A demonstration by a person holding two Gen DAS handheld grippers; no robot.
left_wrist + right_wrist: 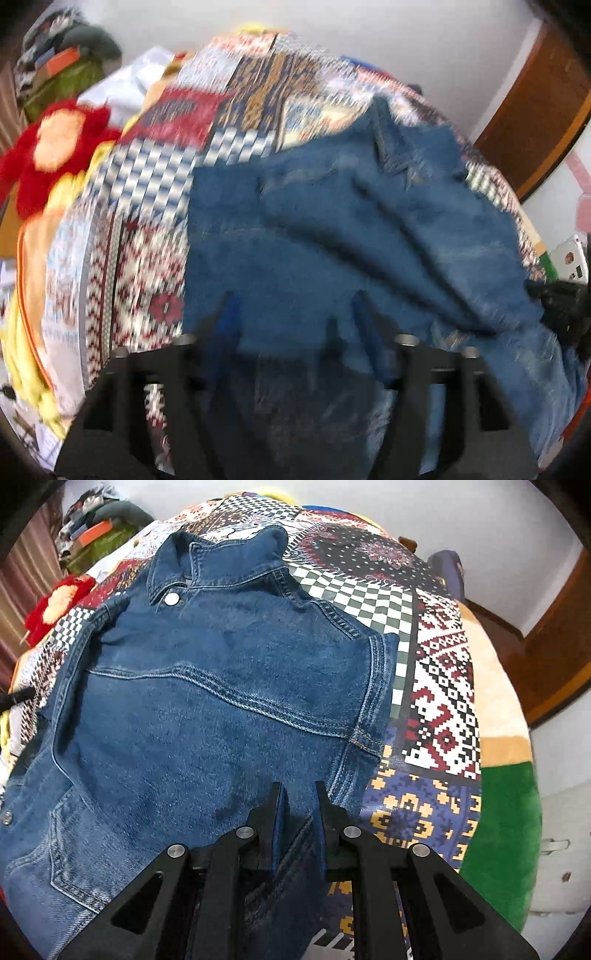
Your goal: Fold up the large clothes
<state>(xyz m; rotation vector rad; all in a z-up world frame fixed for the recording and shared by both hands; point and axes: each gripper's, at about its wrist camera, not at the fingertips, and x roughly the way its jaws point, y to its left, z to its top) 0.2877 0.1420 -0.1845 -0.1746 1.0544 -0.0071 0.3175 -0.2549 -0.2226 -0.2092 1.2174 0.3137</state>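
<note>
One blue denim jacket (pixel 207 701) with contrast stitching lies spread on the patchwork-print bedspread (pixel 443 686) of your bed. The collar (pixel 218 557) is at the far end and one silver snap button (pixel 172 599) shows below it. A stitched yoke seam runs across the panel, a pocket sits at the near left, and one more snap is at the left edge. One sleeve is folded in along the left side.

Your right tool (pixel 298 805) is clenched on a fold of the jacket's near hem; the denim runs up between the two blue pads.

Your left tool (pixel 295 314) is released: jaws stand apart above the rumpled denim (pixel 332 229), with nothing pinched between them. That view is motion-blurred, so I can't tell whether the tips touch the cloth.

Also in view:
- one red-and-cream plush toy (pixel 55 151) at the left of the bed
- one pile of mixed clothes (pixel 99 528) at the far left corner
- one brown wooden door (pixel 543 110) on the right
- green-and-tan fleece blanket (pixel 502 812) at the bed's right edge
</note>
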